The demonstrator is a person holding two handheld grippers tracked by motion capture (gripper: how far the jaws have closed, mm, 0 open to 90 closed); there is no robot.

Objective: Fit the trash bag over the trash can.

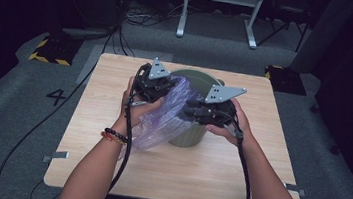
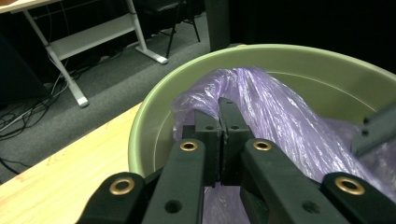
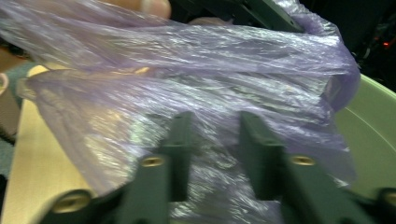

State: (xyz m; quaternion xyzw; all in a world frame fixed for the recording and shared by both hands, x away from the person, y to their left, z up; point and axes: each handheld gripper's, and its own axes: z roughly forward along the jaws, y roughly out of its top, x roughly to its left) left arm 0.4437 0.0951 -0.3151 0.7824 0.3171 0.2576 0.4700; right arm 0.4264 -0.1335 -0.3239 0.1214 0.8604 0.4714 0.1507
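Observation:
A green bin (image 1: 188, 136) stands in the middle of the wooden table (image 1: 107, 162), with a thin purple plastic bag (image 1: 161, 123) draped over its near left rim and hanging down its side. My left gripper (image 1: 166, 87) is at the bin's left rim. In the left gripper view its jaws (image 2: 223, 112) are pressed together on a fold of the bag (image 2: 280, 116), just inside the bin (image 2: 154, 102). My right gripper (image 1: 191, 106) is over the bin's near side. In the right gripper view its jaws (image 3: 215, 121) stand apart, with the bag's film (image 3: 196, 70) lying over them.
The bin (image 3: 369, 135) takes up the table's centre, and bare wood (image 2: 60, 182) lies all around it. On the grey carpet beyond the table stand a white desk frame (image 1: 219, 14) and loose cables (image 1: 138, 17). A cable trails from each gripper along each forearm.

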